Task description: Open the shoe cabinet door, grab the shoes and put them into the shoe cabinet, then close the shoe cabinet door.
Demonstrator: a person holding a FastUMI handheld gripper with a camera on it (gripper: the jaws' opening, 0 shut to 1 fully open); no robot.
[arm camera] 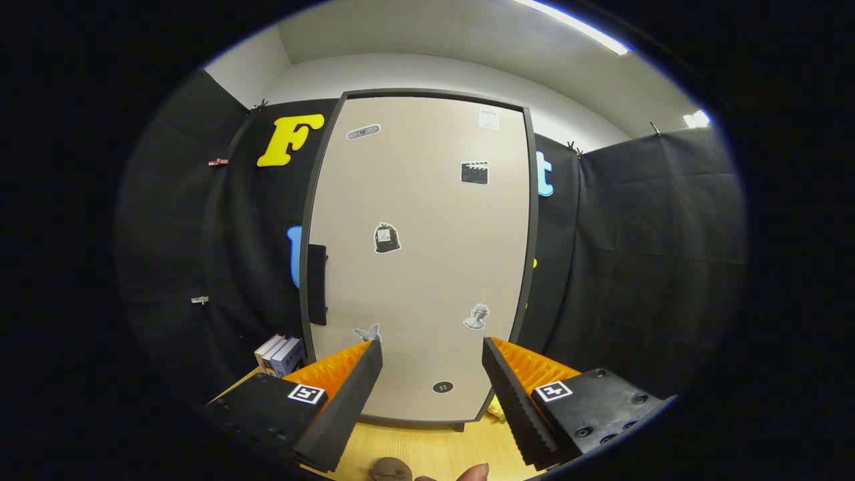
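Gripper (433,354) fingers spread, empty, facing closed shoe cabinet door (421,260); black handle (316,284) at door's left edge, ahead-left, long axis vertical.

The cabinet door (427,267) is beige with a dark frame, its handle (317,284) black; the gripper (433,354) fingers orange and black.

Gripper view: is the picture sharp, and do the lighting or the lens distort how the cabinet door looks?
In the gripper view the cabinet door is sharp and evenly lit, without glare; the fisheye lens bows its straight edges outward; the ceiling light strip is overexposed; the open gripper is sharp, its fingers apart and holding nothing.
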